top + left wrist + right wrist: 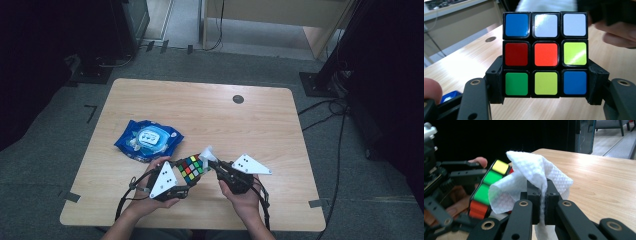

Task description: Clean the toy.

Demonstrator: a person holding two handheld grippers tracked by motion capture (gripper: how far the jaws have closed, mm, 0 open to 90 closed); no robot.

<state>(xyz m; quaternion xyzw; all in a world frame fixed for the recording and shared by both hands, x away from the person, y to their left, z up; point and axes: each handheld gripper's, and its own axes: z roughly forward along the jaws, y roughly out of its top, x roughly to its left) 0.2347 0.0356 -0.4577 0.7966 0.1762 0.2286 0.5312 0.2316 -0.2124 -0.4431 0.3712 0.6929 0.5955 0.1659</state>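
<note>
- Left gripper (176, 176): grasps the puzzle cube (190, 168) by its 2 opposite side faces; in the left gripper view the pads press on the cube's bottom layer (545, 83), with 1 face of 9 stickers turned toward that camera.
- Right gripper (211, 159): clenched on a folded white wipe (207, 153); in the right gripper view the jaws meet with the cloth (534, 176) pinched between them and its loose folds rising above the tips.
- Cube position: held just above the table (260, 120) near its front edge, between the 2 hands, at about 6 o'clock of the tabletop.
- Key relation: in the high view the cube lies at about 8 o'clock from the right gripper's tip; the wipe appears to touch the cube's upper right corner. The right hand (245, 197) carries the cloth, so a wiping stroke would likely run toward 8 o'clock across the sticker face.
- Blue wipe packet (148, 139): lies flat at about 11 o'clock from the cube, near but apart.
</note>
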